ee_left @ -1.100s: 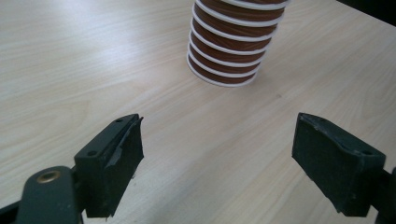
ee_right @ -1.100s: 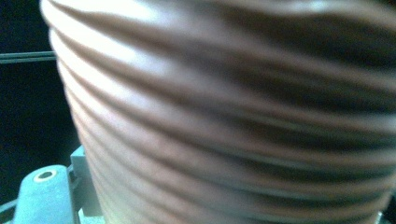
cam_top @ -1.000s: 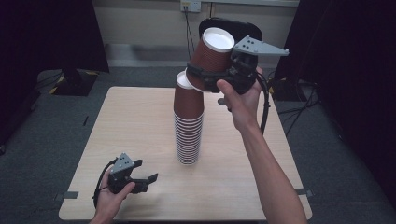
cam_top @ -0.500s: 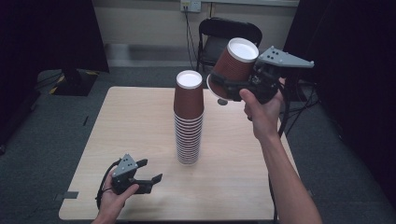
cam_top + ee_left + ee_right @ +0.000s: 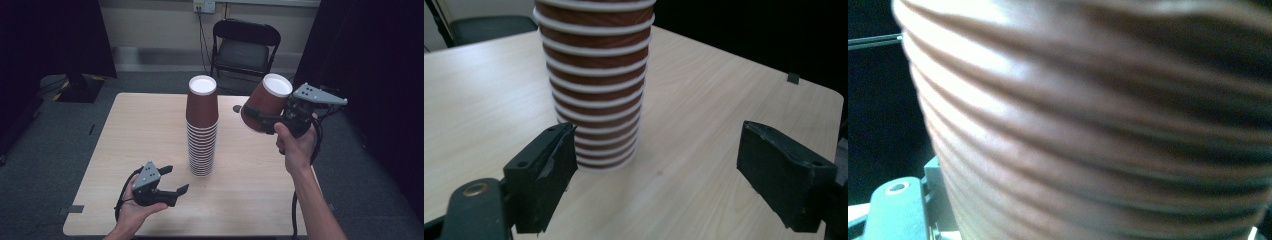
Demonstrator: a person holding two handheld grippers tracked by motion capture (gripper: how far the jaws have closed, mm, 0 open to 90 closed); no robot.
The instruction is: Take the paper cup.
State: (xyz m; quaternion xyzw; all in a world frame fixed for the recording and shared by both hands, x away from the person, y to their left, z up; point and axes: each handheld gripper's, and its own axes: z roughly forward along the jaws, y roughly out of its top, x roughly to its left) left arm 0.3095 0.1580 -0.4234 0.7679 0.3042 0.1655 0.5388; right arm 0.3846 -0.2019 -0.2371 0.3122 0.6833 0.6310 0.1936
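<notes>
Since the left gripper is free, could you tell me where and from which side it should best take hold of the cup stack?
Grip the cup stack low on its ribbed wall, coming level from the left gripper's side. The stack stands upright and round, and the open jaws already face its base.

One tall stack of brown paper cups (image 5: pixel 202 131) stands at the middle of the frame; its nested rims are too many and too close to count surely. One single brown paper cup (image 5: pixel 266 104) sits at the upper right. One table (image 5: pixel 145 125), one black folding chair (image 5: pixel 243 48) at the top centre, two grippers: left gripper (image 5: pixel 175 180), right gripper (image 5: pixel 260 120).
</notes>
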